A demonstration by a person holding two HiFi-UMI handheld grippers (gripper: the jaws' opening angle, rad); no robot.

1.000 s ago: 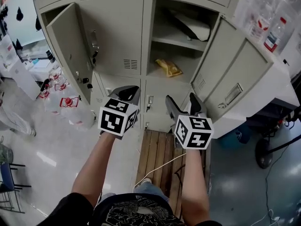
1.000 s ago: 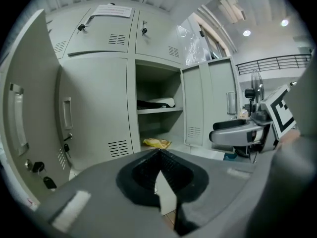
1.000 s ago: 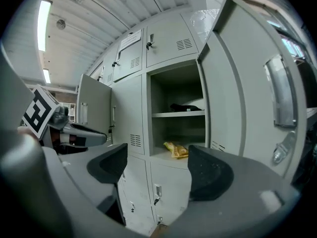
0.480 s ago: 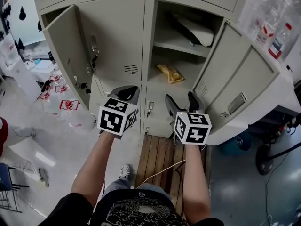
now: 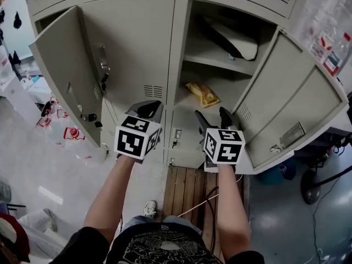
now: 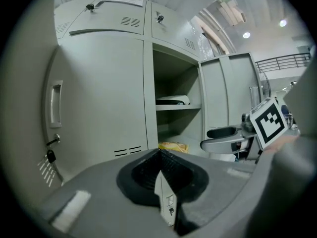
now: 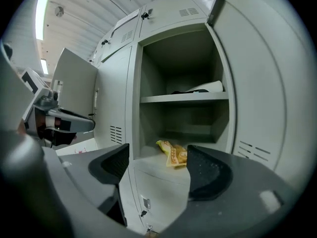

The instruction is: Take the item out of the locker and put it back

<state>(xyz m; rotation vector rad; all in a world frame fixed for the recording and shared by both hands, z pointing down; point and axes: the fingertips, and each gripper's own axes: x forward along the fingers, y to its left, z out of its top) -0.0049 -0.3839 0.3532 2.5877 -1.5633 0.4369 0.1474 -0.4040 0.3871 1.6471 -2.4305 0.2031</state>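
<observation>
Since the snack packet (image 7: 173, 153) lies inside the open locker (image 7: 183, 98), right tongs (image 7: 156, 165) aim at it apart, empty, just narrowing; left tongs (image 6: 159, 157) together.

Open locker (image 5: 179, 48) in front of me. Its upper shelf (image 5: 209, 52) bears a dark and white item (image 5: 236, 40). Its lower shelf (image 5: 230, 92) bears a yellow packet (image 5: 202, 94). Below me, the pale floor (image 5: 60, 169) carries a slatted wooden board (image 5: 184, 183), with a white cable (image 5: 192, 204) lying across it.
</observation>
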